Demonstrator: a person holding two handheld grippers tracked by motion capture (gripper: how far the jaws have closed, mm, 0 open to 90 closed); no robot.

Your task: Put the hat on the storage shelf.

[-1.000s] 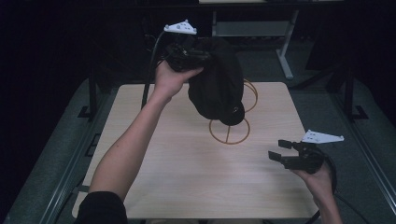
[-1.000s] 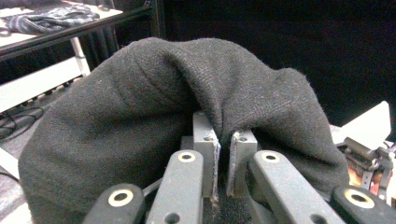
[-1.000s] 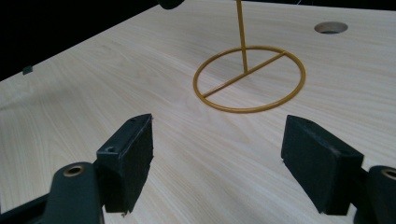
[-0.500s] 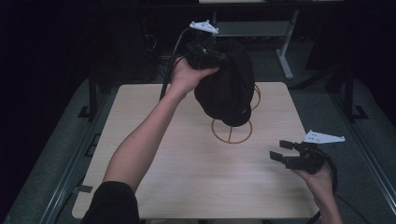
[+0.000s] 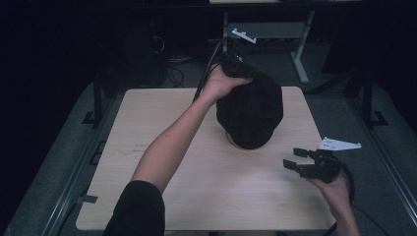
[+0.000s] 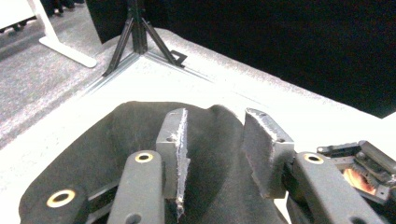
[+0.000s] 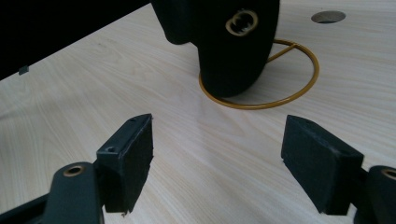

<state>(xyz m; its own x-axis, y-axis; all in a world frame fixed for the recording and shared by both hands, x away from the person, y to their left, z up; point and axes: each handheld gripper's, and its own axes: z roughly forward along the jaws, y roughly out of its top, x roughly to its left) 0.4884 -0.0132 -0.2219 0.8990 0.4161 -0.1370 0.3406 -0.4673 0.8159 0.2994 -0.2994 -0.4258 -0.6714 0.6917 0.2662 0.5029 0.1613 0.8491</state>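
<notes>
While the left tongs (image 5: pixel 242 58) hang over the far edge of the table (image 5: pixel 147 147), their jaws have just been opening: in the left gripper view the 2 pads stand apart with a fold of the black hat (image 6: pixel 140 140) loosely between them, one pad (image 6: pixel 173 140) perhaps brushing the cloth and the other clear of it, so the grip looks released. The hat (image 5: pixel 251 110) sits draped on a gold wire stand (image 7: pixel 280 100) near the middle of the table's far half, its crown hanging down over the ring base.

By the look of it the hat is light, soft felt or knit that folds and sags rather than keeping shape; it should not slip in rubber pads, but a pinch will gather only a fold. The brim edge or the top fold looks like the best place to take hold.

Farther right, the right tongs (image 5: pixel 302 167) rest low over the table's near right corner, jaws wide and empty, well apart from the hat.

Most of the stand's upright is hidden under the cloth, and whether the hat is seated squarely on it I cannot tell; the room beyond the table is too dark to read.
</notes>
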